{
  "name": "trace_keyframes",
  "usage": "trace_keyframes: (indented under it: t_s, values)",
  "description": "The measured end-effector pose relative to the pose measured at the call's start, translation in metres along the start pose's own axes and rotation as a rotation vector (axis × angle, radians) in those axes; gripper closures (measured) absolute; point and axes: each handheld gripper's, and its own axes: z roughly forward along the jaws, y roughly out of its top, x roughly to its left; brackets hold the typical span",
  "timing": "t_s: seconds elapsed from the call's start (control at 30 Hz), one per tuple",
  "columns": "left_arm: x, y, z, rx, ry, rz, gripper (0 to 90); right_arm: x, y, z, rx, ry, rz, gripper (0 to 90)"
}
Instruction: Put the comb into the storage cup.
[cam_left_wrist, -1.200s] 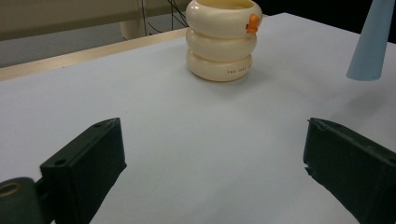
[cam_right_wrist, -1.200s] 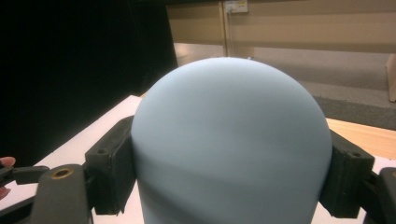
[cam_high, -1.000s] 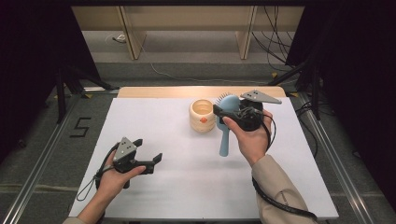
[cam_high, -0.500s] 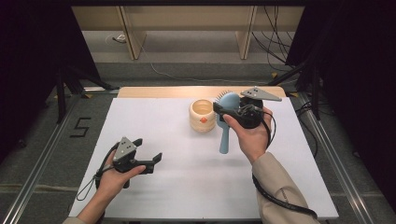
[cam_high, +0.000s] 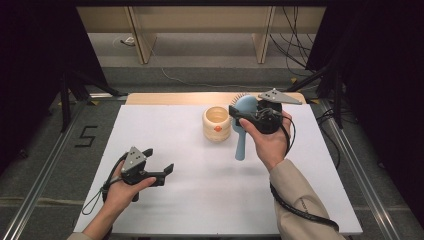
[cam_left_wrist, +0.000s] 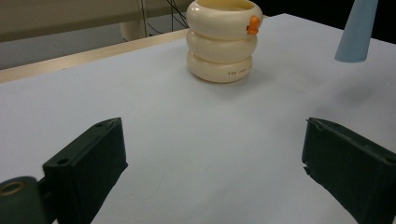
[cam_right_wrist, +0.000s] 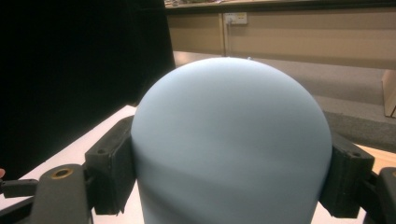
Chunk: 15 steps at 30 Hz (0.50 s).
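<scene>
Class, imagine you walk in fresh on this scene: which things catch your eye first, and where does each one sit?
The pale blue hairbrush stands out first: the right tool grips its rounded head near the table's far edge, handle pointing toward the person. Just to its left stands a cream ringed cup with an orange spot. At the near left, the left tool rests open over the white table.

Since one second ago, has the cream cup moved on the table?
No. The cream cup keeps the same spot beside the wooden strip at the table's far edge.
</scene>
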Motion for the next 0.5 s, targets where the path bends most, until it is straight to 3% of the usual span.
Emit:
trace_keyframes:
  t_s: [0.5]
  values:
    - [-0.0001, 0.0001, 0.0007, 0.001, -0.001, 0.003, 6.1, -0.0007, 0.0072, 0.0035, -0.001, -0.008, -0.005, 21.4]
